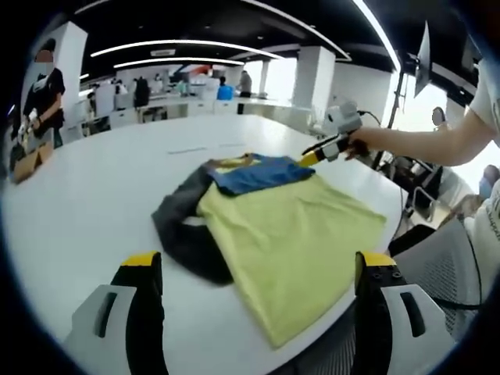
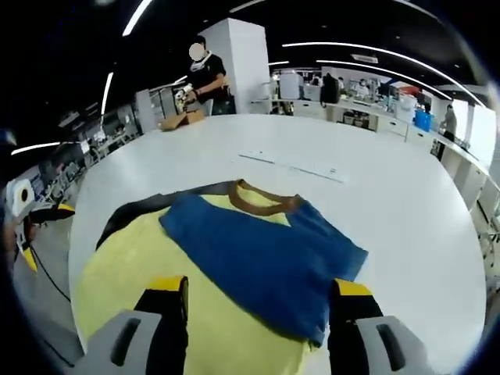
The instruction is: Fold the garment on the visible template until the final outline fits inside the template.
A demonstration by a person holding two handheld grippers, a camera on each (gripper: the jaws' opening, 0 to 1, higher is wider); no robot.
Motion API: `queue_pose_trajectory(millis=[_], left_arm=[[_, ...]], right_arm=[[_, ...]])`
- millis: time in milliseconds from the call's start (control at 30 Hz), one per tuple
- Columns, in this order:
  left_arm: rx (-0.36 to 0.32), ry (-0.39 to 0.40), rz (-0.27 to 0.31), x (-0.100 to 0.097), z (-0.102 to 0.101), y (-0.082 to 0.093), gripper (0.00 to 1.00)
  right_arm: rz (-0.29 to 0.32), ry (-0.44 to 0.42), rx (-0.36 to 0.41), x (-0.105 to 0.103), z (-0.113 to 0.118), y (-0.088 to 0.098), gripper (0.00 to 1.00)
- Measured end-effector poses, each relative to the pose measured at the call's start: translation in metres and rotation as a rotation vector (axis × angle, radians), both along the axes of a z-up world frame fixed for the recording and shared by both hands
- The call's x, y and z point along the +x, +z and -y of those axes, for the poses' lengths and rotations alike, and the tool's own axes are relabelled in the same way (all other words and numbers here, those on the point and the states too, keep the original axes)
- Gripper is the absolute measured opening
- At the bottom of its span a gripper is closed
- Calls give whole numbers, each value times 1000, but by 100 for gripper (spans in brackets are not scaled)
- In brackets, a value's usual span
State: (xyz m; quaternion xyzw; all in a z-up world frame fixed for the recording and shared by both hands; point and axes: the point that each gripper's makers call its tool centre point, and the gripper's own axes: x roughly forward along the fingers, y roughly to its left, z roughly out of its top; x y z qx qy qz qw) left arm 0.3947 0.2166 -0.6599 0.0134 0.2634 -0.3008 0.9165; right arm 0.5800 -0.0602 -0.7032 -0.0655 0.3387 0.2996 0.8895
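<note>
A yellow T-shirt (image 1: 293, 234) lies flat on the white table (image 1: 86, 203), brown collar (image 1: 234, 162) at the far side. Its blue sleeve (image 1: 262, 173) is folded over the chest, and a grey sleeve (image 1: 183, 234) spreads to the left. My left gripper (image 1: 258, 262) stands open just short of the shirt's near edge. My right gripper (image 1: 332, 144), held by a hand, sits at the blue sleeve's right end. In the right gripper view that gripper (image 2: 260, 286) is open, low over the blue sleeve (image 2: 266, 250) and the yellow body (image 2: 133, 266). Faint line marks (image 2: 289, 166) run across the table beyond the collar (image 2: 262, 205).
A person (image 2: 205, 74) stands at the table's far edge beside a cardboard box (image 2: 178, 119). A grey mesh chair (image 1: 437, 258) is against the table's near right edge. A stand with cables (image 1: 398, 101) rises behind the right gripper. Desks and other people fill the background.
</note>
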Motion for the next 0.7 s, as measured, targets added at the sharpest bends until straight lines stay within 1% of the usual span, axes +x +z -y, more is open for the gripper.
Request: queue_pose_trajectory(millis=[100,233,367,500,567,700], left_arm=[[-4,4,-2,0,0,-1,99],[-6,1,-4,0,3,-1,99],[-3,5,-10,-1,2,-3,99],[-16,19,-15,-1,-1,-3,99],[-21,24,-15,-2,-2,-3,99],[-18,28,-18,-3,-5,-4,99]], right_arm=[[5,-11,-3,-2,10,0,57],[11,-16,-46,-4,23,-4,43],[8,-18,-76,-8,30,-9,35],[10,2,-151,-11,39,-18,31],[4,10,-170,-14,41,-22,29],[16,-10,-203,-12,46,-26,17]])
